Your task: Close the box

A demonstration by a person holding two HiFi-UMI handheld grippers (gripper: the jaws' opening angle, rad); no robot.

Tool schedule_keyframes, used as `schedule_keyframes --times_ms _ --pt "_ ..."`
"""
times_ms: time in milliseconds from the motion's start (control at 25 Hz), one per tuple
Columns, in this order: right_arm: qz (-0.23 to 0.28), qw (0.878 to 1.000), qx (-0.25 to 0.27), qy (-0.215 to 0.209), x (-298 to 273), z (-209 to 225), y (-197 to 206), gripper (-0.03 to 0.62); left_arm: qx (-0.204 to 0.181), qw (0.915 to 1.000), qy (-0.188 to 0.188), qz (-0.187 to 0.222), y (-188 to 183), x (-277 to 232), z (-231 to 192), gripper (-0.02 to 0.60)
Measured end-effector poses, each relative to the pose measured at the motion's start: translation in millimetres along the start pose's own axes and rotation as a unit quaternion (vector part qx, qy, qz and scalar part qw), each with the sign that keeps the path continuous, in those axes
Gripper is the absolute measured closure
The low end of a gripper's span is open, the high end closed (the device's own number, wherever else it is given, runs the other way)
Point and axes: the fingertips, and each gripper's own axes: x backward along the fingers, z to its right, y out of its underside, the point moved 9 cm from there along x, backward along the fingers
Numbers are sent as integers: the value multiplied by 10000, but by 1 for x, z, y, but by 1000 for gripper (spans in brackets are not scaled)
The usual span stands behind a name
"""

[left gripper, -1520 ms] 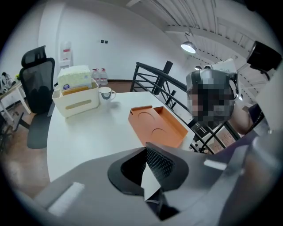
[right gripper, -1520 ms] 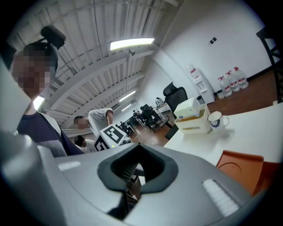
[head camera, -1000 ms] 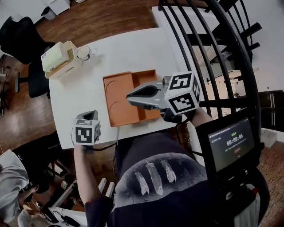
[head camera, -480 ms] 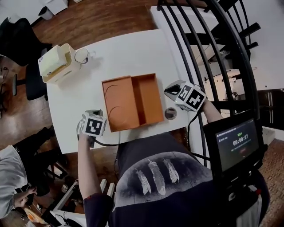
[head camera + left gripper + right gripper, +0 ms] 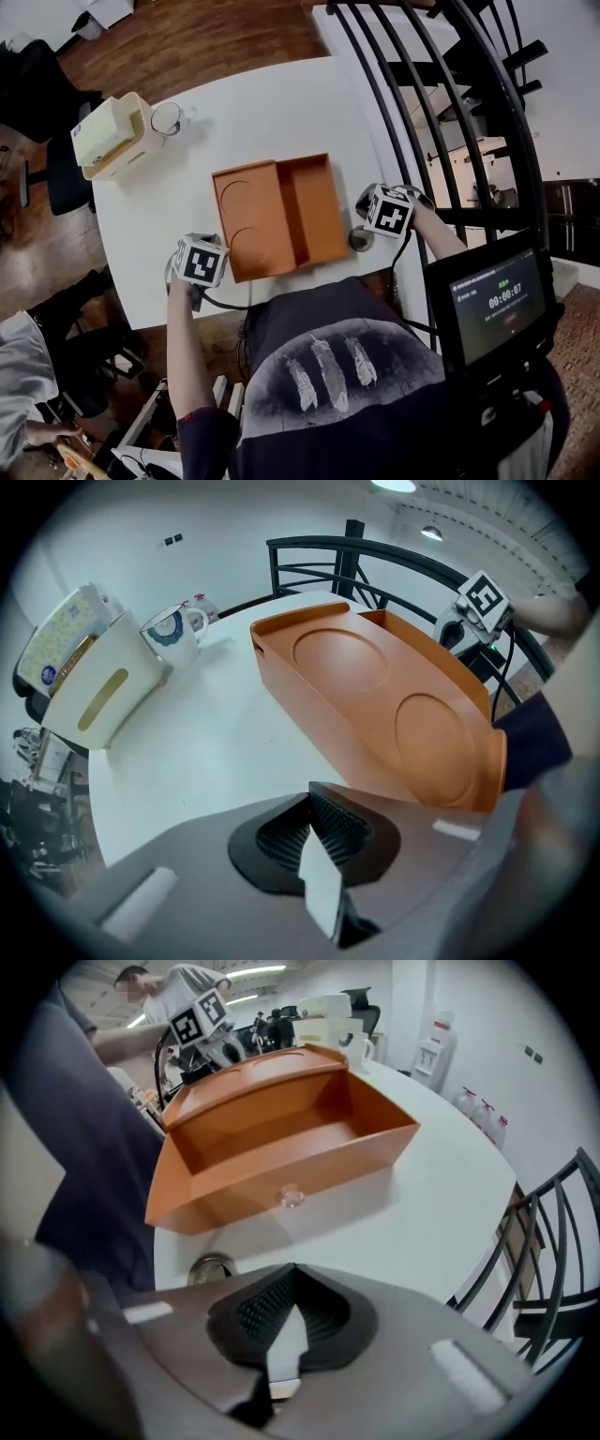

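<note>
Lying open on the white table (image 5: 281,103), the orange box (image 5: 314,211) sits between two grippers, both with jaws pressed together on nothing.

The left gripper (image 5: 314,810) is at the box's near left corner and the right gripper (image 5: 289,1290) just off its right wall, neither touching it. A round metal grommet (image 5: 360,240) is set in the tabletop by the box's near right corner. A cream slotted tissue holder (image 5: 108,141) and a white mug (image 5: 167,118) stand well beyond its far left corner, and a black railing (image 5: 441,112) curves past its right side. The box is smooth, rigid and straight-walled, and its lid (image 5: 246,220) lies flat to the left, inside up, with two round recesses. Both halves run lengthwise away from the person, and the tray opens upward.
</note>
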Motion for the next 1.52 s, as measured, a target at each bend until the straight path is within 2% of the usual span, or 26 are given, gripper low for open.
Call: schedule_keyframes --times_ms 240,640,840,1520 --pt "-47 9999 26 -103 -2 0 -2 589 5 9998 151 -104 -2 -11 1 566" --pt "143 9986 305 -414 -5 -13 -31 589 13 9993 277 -256 0 -22 3 566" --pt "62 9982 449 -387 -8 -14 -39 589 -74 9995 173 -254 0 -20 0 566" --pt "-26 9971 635 -411 -5 -20 -51 589 -141 9992 263 -263 -1 -23 6 566"
